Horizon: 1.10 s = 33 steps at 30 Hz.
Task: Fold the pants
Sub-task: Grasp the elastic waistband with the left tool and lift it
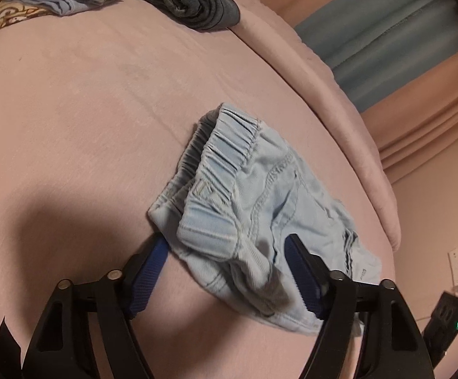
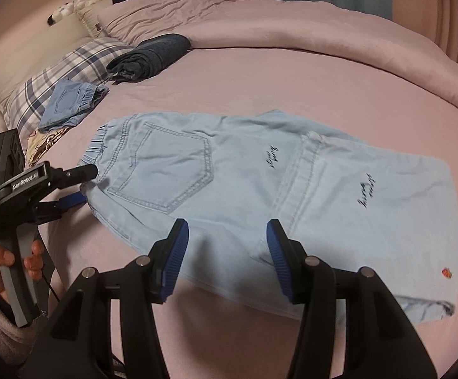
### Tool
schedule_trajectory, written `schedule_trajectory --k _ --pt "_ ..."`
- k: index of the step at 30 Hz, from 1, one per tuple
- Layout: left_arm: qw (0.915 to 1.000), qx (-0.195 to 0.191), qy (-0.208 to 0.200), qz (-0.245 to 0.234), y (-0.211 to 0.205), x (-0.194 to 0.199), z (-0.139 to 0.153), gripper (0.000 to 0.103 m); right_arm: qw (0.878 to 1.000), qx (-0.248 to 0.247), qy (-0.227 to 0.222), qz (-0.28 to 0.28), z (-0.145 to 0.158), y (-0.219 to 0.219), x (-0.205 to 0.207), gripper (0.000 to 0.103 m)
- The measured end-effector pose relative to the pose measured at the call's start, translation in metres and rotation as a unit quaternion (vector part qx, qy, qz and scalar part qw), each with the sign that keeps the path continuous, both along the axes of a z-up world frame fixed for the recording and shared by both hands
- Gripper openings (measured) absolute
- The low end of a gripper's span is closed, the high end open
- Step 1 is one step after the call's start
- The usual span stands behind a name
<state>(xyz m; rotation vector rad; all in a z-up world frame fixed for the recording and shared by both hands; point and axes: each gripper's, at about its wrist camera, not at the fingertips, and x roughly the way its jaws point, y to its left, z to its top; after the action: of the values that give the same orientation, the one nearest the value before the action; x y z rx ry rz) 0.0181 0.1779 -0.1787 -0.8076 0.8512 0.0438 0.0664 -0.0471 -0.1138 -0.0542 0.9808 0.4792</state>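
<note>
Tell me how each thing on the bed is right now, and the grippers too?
light blue pants: spread flat on the bed, back pocket up, one fold made.
left gripper: open, waistband corner between its fingers.
right gripper: open, over the pants' near edge, holding nothing.
dark pants: folded, near the pillows.
small blue shorts: folded, beside the plaid pillow.

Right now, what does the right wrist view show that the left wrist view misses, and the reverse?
Only the right wrist view shows the light blue pants laid out whole, with back pocket, plus the plaid pillow and the left gripper open around the waistband corner. Only the left wrist view shows the bunched waistband close up and a power strip off the bed. Both show the pink sheet, the folded dark pants and the smaller folded blue pants.
</note>
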Motion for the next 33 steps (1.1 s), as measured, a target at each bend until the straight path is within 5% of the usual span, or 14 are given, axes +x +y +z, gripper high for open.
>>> schedule_trajectory --k 14,20,27,33 --pt "0.9988 -0.005 0.043 0.025 0.006 0.012 0.0 0.05 0.994 0.072 0.001 -0.076 -0.001 -0.054 -0.026 0.052" --pt "0.9951 0.074 0.065 0.014 -0.011 0.016 0.01 0.047 0.993 0.084 0.0 -0.08 -0.009 -0.066 -0.044 0.052" --pt "0.9942 0.08 0.07 0.019 -0.01 0.012 0.014 0.044 0.989 0.107 -0.004 -0.105 -0.006 -0.085 -0.047 0.053" --pt "0.9901 0.137 0.03 0.002 -0.028 0.011 0.048 0.037 0.987 0.117 -0.008 -0.112 -0.005 -0.092 -0.047 0.053"
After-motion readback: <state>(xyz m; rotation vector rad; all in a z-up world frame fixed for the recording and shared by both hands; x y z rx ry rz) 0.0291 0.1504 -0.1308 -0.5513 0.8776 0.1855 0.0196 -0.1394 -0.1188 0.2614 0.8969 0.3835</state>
